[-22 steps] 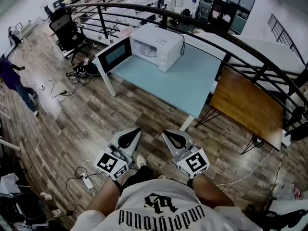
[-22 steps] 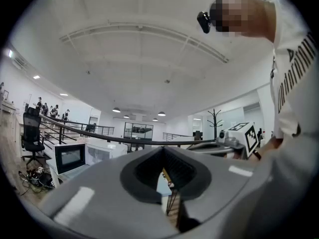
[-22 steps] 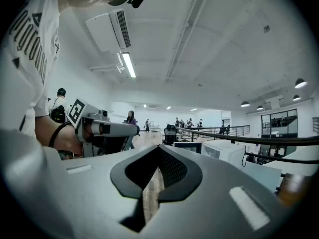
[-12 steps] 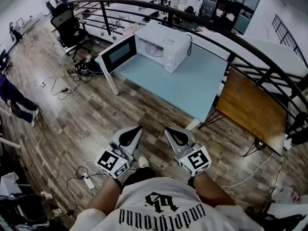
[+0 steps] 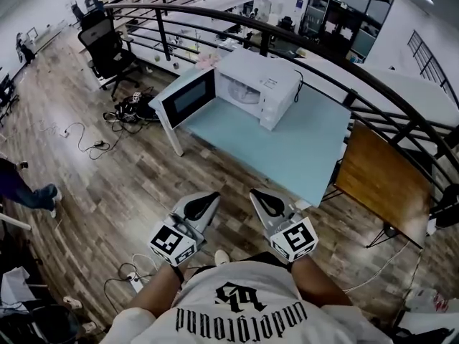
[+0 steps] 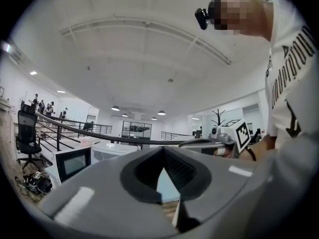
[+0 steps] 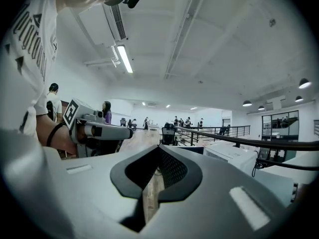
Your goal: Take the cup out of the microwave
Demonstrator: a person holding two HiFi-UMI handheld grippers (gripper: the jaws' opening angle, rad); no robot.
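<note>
A white microwave point(image 5: 259, 86) stands on a light blue table point(image 5: 290, 145) ahead of me, its door point(image 5: 188, 97) swung open to the left. I cannot make out the cup in its pale cavity. My left gripper point(image 5: 205, 203) and right gripper point(image 5: 259, 199) are held side by side over the wooden floor, well short of the table, both shut and empty. The left gripper point(image 6: 162, 156) looks level at the microwave point(image 6: 112, 152) and its door point(image 6: 72, 164). Beyond the right gripper point(image 7: 158, 153) the microwave point(image 7: 232, 152) shows at the right.
A black curved railing point(image 5: 323, 57) runs behind the table. A brown wooden table point(image 5: 380, 181) stands at the right, an office chair point(image 5: 107, 49) at the back left. Cables point(image 5: 86, 138) and a power strip point(image 5: 136, 284) lie on the floor. A person's legs point(image 5: 32, 192) show at the left edge.
The microwave and table have come nearer and shifted right in the head view. The person at the left has moved down towards the edge. Both grippers stay shut, side by side.
</note>
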